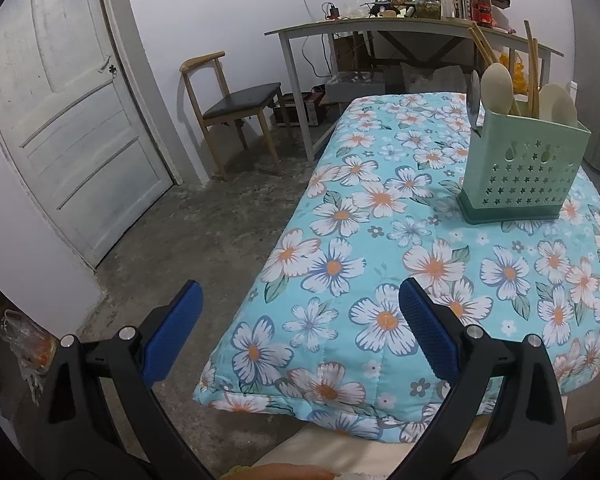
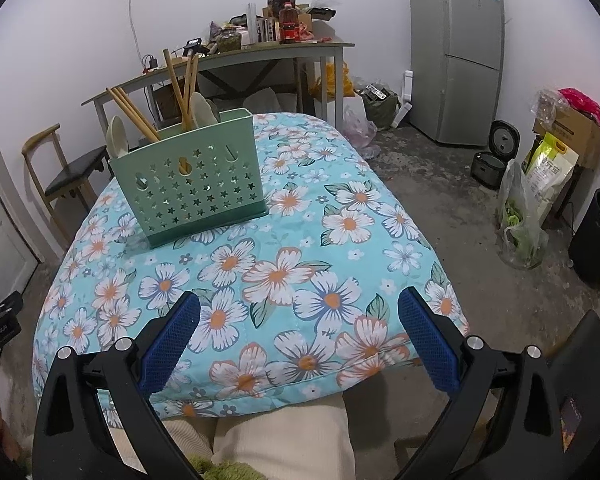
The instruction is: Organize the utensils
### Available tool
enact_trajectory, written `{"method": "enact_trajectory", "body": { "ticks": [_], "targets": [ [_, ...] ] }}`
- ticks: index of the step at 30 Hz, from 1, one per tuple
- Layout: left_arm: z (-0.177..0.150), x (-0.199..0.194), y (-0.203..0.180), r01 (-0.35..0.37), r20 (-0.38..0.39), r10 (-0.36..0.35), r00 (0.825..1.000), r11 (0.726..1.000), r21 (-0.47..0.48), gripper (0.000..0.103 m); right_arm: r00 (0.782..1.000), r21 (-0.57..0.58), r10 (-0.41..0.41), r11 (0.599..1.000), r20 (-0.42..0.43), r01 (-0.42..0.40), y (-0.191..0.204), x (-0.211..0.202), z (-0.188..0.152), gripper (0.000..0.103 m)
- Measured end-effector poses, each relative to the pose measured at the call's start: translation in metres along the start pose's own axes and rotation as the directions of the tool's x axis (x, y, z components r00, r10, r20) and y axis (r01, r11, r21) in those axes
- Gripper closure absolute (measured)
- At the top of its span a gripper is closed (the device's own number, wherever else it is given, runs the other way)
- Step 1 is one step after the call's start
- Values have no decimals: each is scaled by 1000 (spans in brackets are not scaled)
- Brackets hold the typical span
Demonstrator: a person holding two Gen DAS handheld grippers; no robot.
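Left wrist view: the left gripper (image 1: 300,304) is spread wide, its blue pads (image 1: 428,330) holding nothing, poised above the near left corner of the flowered quilt (image 1: 340,264) that covers the counter. To the right, well apart from it, the green utensil holder (image 1: 524,168) stands upright with pale spoons (image 1: 497,88) and wooden chopsticks (image 1: 533,72) in it. In the right wrist view the right gripper (image 2: 299,305) is likewise wide apart and empty over the quilt's near edge, the holder up to its left.
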State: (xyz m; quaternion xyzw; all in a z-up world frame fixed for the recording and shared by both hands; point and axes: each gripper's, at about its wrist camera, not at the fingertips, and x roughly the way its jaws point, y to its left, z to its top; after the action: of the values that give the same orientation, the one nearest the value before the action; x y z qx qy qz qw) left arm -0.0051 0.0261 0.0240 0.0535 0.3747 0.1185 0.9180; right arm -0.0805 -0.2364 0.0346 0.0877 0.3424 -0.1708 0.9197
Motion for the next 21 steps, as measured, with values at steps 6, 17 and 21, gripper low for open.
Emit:
{"method": "enact_trajectory", "body": {
  "ticks": [6, 17, 21],
  "targets": [
    [0, 1, -1, 3, -2, -3, 1000, 1000, 2, 8, 1000, -4, 4, 1000, 1, -4, 0, 0, 1, 7],
    [-1, 3, -3, 14, -18, -14, 1000, 1000, 8, 8, 1000, -9, 10, 1000, -4, -10, 2, 0, 1, 7],
    [-1, 3, -5, 18, -17, -17, 1000, 1000, 14, 8, 1000, -5, 9, 1000, -1, -9, 1, 0, 1, 7]
  ]
}}
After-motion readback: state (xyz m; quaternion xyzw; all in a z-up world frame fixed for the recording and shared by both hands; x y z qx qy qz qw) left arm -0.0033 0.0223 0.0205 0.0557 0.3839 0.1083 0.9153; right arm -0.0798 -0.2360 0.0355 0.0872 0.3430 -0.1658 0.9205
